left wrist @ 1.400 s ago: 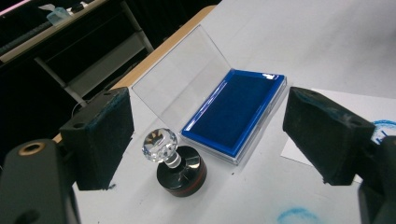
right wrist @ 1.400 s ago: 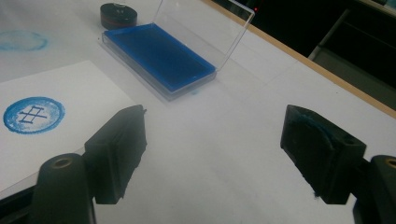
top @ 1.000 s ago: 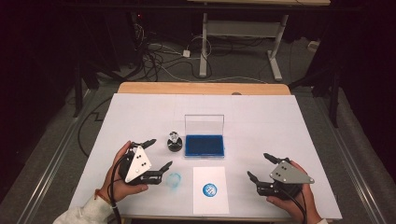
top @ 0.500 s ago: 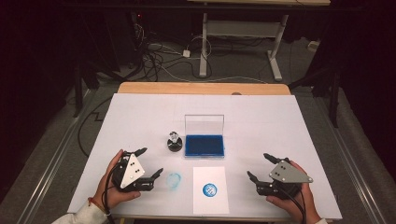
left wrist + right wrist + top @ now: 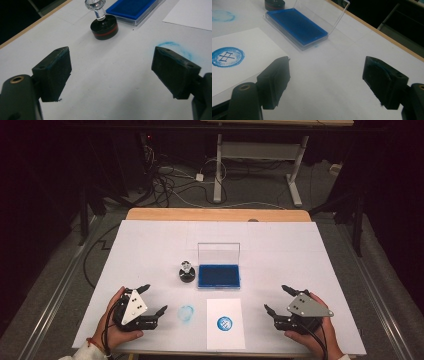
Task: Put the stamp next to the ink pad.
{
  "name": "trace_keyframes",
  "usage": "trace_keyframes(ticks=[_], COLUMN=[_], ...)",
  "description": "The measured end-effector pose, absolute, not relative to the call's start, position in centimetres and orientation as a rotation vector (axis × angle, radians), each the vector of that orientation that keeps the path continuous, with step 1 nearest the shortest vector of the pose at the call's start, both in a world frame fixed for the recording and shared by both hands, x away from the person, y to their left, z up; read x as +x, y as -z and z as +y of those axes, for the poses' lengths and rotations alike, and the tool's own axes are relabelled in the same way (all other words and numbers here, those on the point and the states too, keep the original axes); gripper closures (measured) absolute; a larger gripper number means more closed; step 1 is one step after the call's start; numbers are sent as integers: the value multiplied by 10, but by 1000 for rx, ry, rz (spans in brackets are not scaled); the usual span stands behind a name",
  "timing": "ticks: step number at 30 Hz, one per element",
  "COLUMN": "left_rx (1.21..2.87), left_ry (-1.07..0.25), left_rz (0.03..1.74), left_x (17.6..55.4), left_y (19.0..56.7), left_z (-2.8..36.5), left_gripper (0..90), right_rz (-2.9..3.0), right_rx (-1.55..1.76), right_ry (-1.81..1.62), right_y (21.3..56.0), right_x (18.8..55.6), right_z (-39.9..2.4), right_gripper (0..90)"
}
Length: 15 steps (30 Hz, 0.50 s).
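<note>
White table (image 5: 150,245), black round stamp (image 5: 186,272) with clear knob.

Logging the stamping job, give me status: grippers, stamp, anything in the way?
Left gripper open, empty. Right gripper open, empty. Stamp upright beside the open ink pad. Paper already printed. Nothing blocking.

The stamp (image 5: 186,271) stands on the table (image 5: 150,245) near its middle, just left of the ink pad (image 5: 218,275), whose lid (image 5: 218,253) rises upright along the pad's far edge. The paper (image 5: 225,322) lies on the table in front of the pad, at the near edge, with a print (image 5: 225,322) on its middle. An ink smudge (image 5: 186,313) sits on the table just left of the paper, in front of the stamp. The left gripper (image 5: 152,300) rests left of the smudge; the right gripper (image 5: 277,300) lies right of the paper, well apart from it.
</note>
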State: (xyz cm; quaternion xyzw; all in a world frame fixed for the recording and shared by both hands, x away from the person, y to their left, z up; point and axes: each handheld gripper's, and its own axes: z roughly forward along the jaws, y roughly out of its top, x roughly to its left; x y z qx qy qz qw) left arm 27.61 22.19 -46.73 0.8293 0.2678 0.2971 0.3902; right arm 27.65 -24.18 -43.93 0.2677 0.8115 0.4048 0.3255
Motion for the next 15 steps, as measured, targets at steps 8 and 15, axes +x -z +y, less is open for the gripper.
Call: trace_keyframes(ticks=[8, 15], left_rx=[2121, 2133], left_ry=[-754, -759], left_rz=[680, 685], left_x=[276, 278], left_y=[468, 468], left_z=[222, 222], left_gripper=[162, 162], right_rz=[2128, 2136], right_rx=[697, 699], right_ry=[-1056, -1058], right_y=[439, 440], right_x=[274, 276], right_z=[-238, -239], right_gripper=[228, 228])
